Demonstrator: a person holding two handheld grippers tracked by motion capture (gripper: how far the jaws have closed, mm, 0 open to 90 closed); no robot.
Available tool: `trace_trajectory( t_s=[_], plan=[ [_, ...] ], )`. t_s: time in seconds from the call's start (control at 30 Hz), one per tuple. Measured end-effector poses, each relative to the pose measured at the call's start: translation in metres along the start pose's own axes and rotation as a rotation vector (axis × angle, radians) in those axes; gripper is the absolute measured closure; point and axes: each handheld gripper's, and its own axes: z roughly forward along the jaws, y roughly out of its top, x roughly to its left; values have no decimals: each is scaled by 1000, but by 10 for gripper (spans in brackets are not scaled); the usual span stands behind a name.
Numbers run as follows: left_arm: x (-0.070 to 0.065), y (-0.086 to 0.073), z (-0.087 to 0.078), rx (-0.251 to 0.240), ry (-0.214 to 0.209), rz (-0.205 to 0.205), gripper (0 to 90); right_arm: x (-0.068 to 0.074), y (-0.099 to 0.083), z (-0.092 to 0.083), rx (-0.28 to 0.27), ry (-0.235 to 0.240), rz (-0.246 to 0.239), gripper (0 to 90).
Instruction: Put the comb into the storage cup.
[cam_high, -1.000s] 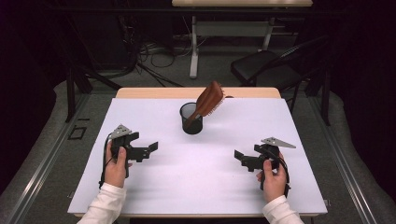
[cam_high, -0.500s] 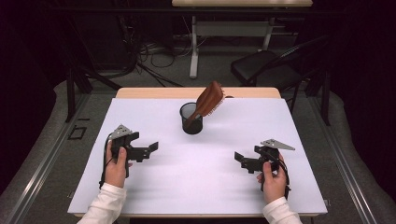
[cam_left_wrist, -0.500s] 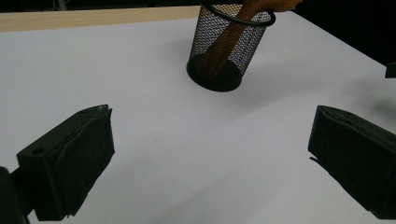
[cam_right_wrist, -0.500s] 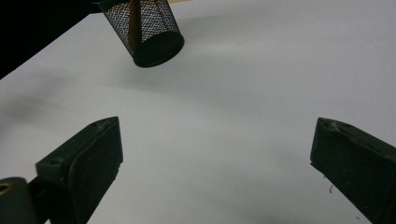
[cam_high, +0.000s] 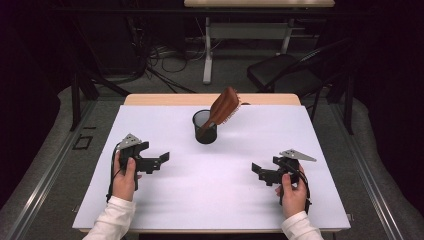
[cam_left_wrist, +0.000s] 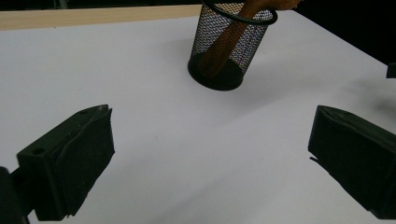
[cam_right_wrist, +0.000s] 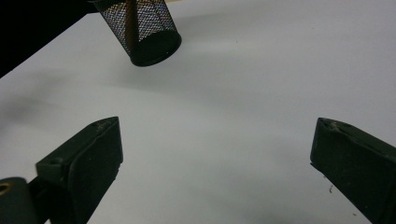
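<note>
A black mesh cup (cam_high: 204, 128) stands on the white table (cam_high: 215, 190), toward the back middle. A brown wooden hairbrush (cam_high: 223, 107) leans in it handle down, its head sticking out to the right. The cup (cam_left_wrist: 229, 44) with the brush handle (cam_left_wrist: 229, 39) inside is ahead in the left gripper view, and the cup (cam_right_wrist: 142, 30) sits at the upper left in the right gripper view. My left gripper (cam_high: 164, 159) rests low at the table's left, open and empty. My right gripper (cam_high: 256, 170) is at the right, open, nothing between its jaws.
A black chair (cam_high: 285, 75) and a desk frame (cam_high: 240, 35) with cables on the floor stand behind the table. White tabletop stretches between the two grippers and the cup.
</note>
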Motion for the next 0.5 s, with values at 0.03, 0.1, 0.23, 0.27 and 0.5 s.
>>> trace_trajectory(
  t_s=[0.03, 0.1, 0.23, 0.27, 0.5],
  plan=[
    [0, 0, 0, 0, 0, 0, 5, 0, 0, 0, -3, 1, 2, 21],
    [0, 0, 0, -1, 0, -1, 4, 0, 0, 0, -5, 2, 3, 21],
    [1, 0, 0, -1, 3, -3, 5, -1, 0, 0, -8, 4, 4, 21],
    [1, 0, 0, 0, 5, -2, 4, -1, 0, 0, -8, 4, 5, 21],
    [1, 0, 0, -2, 7, -5, 4, -1, 0, 0, -8, 6, 5, 21]
  ],
)
